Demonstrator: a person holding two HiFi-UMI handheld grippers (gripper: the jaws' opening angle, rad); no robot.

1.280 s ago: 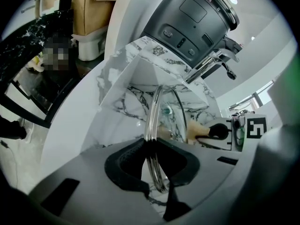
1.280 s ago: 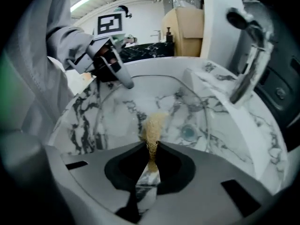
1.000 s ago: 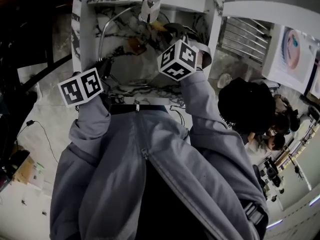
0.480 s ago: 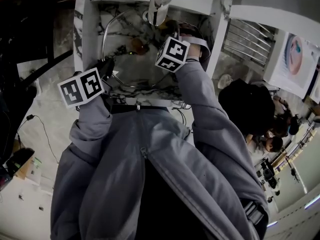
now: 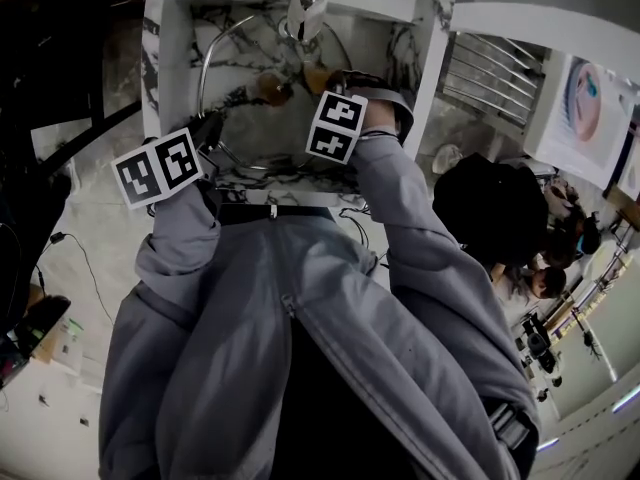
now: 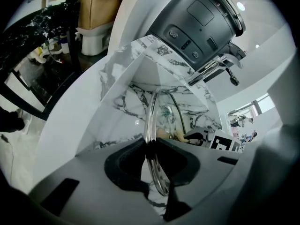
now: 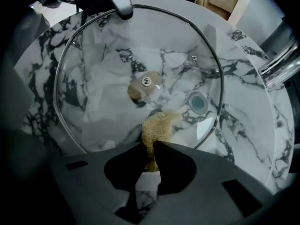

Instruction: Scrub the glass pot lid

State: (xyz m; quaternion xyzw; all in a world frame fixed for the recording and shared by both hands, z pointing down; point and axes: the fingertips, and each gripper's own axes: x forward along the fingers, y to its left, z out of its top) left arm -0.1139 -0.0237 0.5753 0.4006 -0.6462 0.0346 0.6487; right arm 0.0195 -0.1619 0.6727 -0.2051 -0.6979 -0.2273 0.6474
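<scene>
While the glass pot lid [image 7: 101, 64] stands tilted up inside the marble sink [image 5: 160, 63], the left hand-held gripper [image 6: 150, 145] is clenched on its metal rim. In the left gripper view the lid shows nearly edge-on, and the rim runs straight between the two jaws, pinched there.

Right hand-held gripper [image 7: 151, 154] is clamped on a tan scrubber [image 7: 157, 128]. The scrubber sticks out past the jaws toward the glass, and its free end sits just below the lid's centre knob [image 7: 145, 86]. Whether it is touching the glass or just off it cannot be told.

The right gripper view looks at the lid almost face-on, with the rim as a full ring and the sink drain [image 7: 197, 102] seen through the glass at the right. The left hand-held gripper holds the rim at the top left of that ring, well apart from the scrubber.

Faucet [image 5: 305, 3] hangs over the far side of the sink. A dark grey appliance [image 6: 197, 13] stands on the surface behind it. In the head view both marker cubes sit at the near sink edge, the left at the corner and the right over the basin.
</scene>
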